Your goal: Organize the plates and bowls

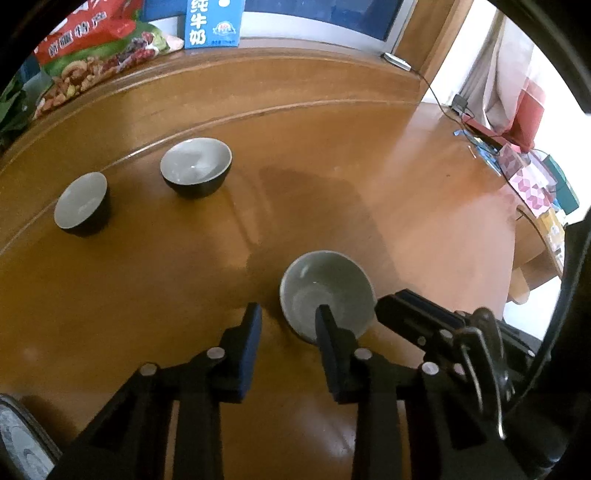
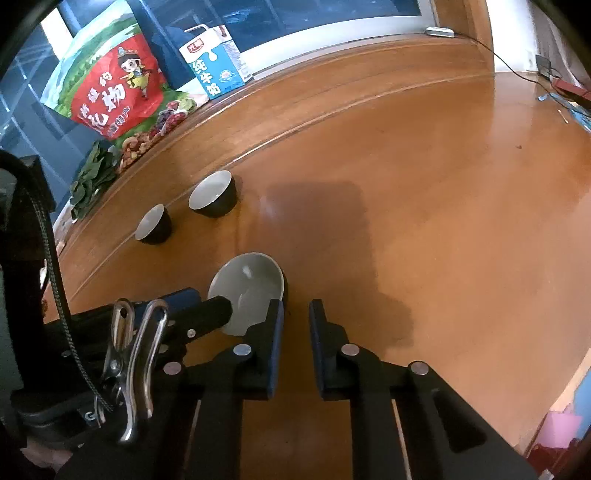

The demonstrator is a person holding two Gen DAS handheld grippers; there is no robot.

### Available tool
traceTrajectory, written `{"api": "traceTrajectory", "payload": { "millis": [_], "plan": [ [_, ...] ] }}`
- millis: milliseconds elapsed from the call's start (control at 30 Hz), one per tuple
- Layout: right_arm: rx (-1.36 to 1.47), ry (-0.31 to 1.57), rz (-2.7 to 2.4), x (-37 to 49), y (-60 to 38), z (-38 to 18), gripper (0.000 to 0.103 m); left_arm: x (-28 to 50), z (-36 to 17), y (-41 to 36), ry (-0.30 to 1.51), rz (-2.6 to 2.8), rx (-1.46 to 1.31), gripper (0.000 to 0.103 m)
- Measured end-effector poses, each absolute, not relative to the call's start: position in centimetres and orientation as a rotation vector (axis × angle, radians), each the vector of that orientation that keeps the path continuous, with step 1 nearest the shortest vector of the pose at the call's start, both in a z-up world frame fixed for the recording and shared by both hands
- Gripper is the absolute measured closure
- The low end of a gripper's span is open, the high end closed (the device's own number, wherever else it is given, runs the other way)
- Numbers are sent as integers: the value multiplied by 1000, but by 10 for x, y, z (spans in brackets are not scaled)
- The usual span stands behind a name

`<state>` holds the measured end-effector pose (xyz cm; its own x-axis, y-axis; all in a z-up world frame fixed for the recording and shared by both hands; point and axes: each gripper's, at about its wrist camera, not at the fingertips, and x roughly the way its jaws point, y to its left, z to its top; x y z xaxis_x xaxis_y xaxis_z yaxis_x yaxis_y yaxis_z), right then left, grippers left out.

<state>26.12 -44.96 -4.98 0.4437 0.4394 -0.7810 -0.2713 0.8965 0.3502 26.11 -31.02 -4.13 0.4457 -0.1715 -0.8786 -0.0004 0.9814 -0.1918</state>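
- The left claw [image 1: 288,317] points steeply down with its jaws a little apart, one finger inside the near bowl [image 1: 332,280] and one outside (no pad seems to press yet); it looks placed to pinch the rim.
- The right claw [image 2: 295,314] is nearly closed and empty, just beside this bowl, maybe to steady it.
- Two more bowls [image 1: 195,166] stand apart, further on the table [image 1: 369,166], probably to be stacked.
- A milk carton [image 1: 210,26] stands at the far edge.

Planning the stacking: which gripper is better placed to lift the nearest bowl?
Left gripper: its fingers straddle the rim of the nearest bowl, one inside. The right gripper sits beside it, over the table.
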Motion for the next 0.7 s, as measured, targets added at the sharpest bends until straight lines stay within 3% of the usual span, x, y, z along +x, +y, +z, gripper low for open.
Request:
{"api": "traceTrajectory", "payload": {
  "millis": [67, 700],
  "plan": [
    [188, 1024, 461, 261, -449, -50, 87, 260, -41, -310, 1103, -111, -184, 83],
    [217, 1082, 653, 256, -407, -56, 88, 227, -36, -271, 1094, -19, -270, 87]
  ]
}}
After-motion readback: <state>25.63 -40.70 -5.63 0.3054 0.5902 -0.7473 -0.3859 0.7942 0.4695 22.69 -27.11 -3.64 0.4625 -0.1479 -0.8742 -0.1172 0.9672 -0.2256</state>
